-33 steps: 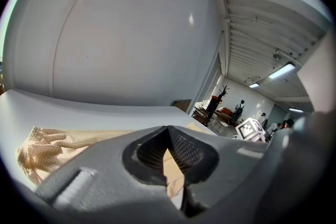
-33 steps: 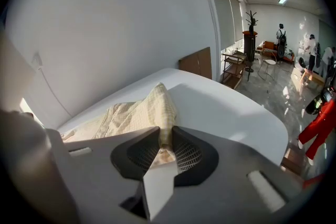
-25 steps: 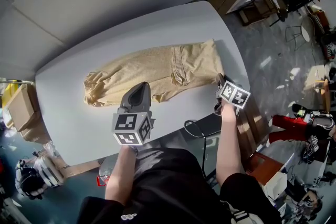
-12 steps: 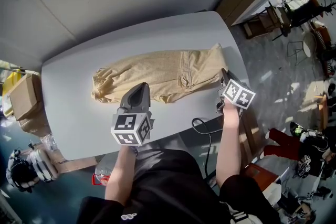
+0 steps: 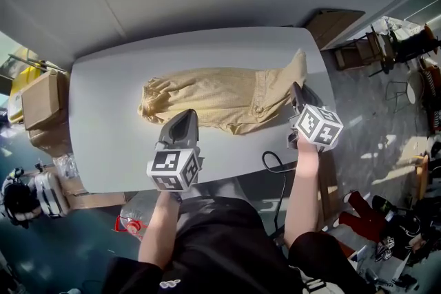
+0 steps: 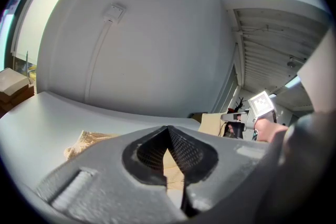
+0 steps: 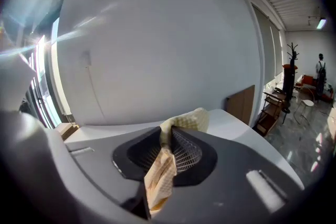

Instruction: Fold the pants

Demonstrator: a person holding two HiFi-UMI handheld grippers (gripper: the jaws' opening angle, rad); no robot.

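1. Seen from above: tan, waffle-textured pants (image 5: 213,96) stretched lengthwise across a pale grey table with rounded corners (image 5: 110,127), near its far-right part.
2. Bunched leg ends toward the left, waist end toward the right, with the right-hand corner of the waist raised off the tabletop in a peak.
3. At that raised corner, the right gripper (image 5: 296,89), dark grey with a cube of black-and-white square markers at its back, held in a bare forearm's hand.
4. In the right gripper view: right gripper (image 7: 167,131) pressed together on a fold of the tan fabric (image 7: 160,176), one strip hanging down between the mesh pads and a rounded bit poking up past the tips.
5. Nearer the person, the left gripper (image 5: 185,113), same dark grey build and marker cube, poised over the near edge of the pants at about mid-length.
6. In the left gripper view: left gripper (image 6: 168,128) pressed together at the tips with nothing pinched; tan cloth (image 6: 86,140) lying on the table (image 6: 42,113) beyond.
7. Around the table: brown cardboard boxes (image 5: 45,100) on the floor at the left, a flat brown board (image 5: 334,24) leaning at the far right, a black cable (image 5: 272,165) looping off the near edge.
8. At the bottom, the person's black clothing (image 5: 220,237).
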